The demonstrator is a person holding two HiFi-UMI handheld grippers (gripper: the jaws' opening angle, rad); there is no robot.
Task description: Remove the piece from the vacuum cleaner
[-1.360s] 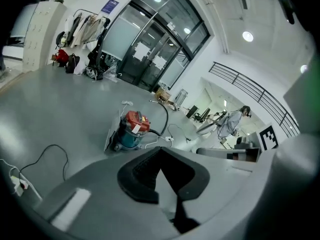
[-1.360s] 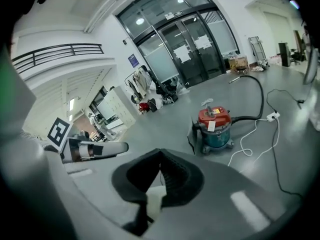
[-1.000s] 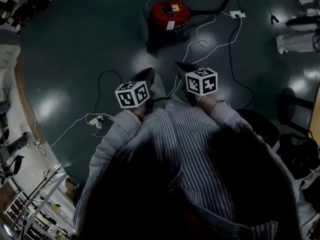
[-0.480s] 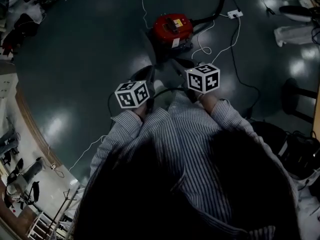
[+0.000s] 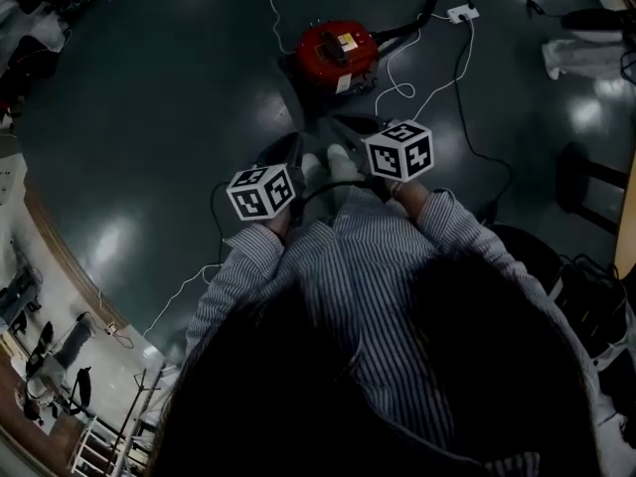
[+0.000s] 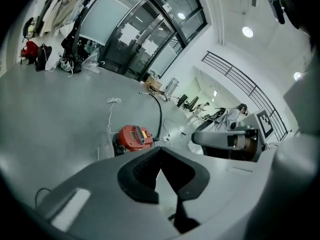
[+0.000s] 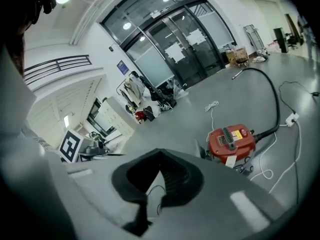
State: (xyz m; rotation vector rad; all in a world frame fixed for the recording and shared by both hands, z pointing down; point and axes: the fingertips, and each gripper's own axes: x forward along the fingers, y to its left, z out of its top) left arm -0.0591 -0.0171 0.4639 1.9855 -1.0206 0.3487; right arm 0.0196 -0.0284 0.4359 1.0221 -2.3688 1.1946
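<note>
Vacuum cleaner (image 5: 338,50) sits on floor (image 5: 149,117) ahead, well apart from left gripper (image 6: 160,150) and right gripper (image 7: 160,153), both closed, empty; body looks heavy and rigid, so I'd grip black hose (image 7: 264,131) at its stiff cuff.

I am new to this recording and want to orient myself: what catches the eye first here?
A red vacuum cleaner stands on the dark floor ahead, a black hose leaving its right side. Nearer, the left gripper and right gripper point toward it, both shut and empty.
</note>
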